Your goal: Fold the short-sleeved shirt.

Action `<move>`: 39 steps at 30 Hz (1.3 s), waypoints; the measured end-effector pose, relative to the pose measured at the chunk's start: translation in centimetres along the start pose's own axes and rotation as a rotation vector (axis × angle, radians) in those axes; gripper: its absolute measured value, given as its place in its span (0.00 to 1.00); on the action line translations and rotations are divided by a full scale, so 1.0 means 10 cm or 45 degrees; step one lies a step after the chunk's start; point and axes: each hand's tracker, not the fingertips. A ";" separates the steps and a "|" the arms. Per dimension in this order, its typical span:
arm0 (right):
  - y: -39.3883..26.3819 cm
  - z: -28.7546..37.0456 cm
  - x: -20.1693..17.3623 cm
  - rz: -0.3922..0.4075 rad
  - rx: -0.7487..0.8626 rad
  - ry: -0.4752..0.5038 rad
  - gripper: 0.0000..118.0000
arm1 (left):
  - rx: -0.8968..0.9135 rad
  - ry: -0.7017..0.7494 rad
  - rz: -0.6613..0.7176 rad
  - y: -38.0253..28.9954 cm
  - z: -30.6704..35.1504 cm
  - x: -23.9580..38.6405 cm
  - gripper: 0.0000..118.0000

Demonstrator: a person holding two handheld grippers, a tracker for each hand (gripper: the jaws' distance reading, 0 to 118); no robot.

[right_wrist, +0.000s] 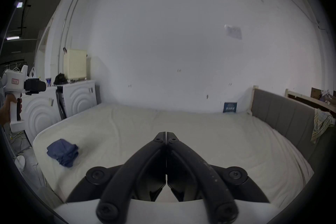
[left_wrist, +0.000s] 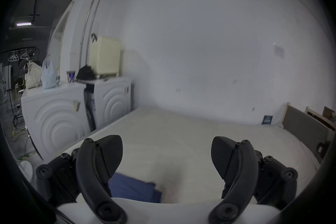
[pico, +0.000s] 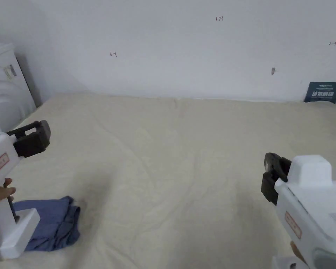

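Both grippers are held in the air above the bed [pico: 184, 168]. Left gripper [left_wrist: 166, 157] has its jaws spread wide with nothing between them; right gripper [right_wrist: 166, 135] has its jaws pressed together, empty. Blue shirt [pico: 55, 224] lies bunched on the cream sheet, near the bed's left edge, below the left gripper.
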 end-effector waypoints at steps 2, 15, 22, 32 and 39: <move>0.11 0.09 0.09 0.022 0.054 -0.049 0.02 | 0.087 -0.014 -0.035 -0.02 0.15 0.29 0.88; 0.21 0.37 0.43 0.073 0.176 -0.199 0.02 | 0.216 -0.190 -0.127 -0.57 0.49 1.54 0.69; 0.16 0.41 0.49 0.060 0.159 -0.217 0.02 | 0.198 -0.275 -0.071 -0.81 0.53 1.80 0.00; 0.13 0.46 0.51 0.067 0.158 -0.235 0.02 | 0.155 -0.330 -0.089 -0.87 0.53 1.89 0.00; 0.12 0.48 0.52 0.069 0.156 -0.247 0.02 | 0.147 -0.339 -0.109 -0.88 0.55 1.89 0.00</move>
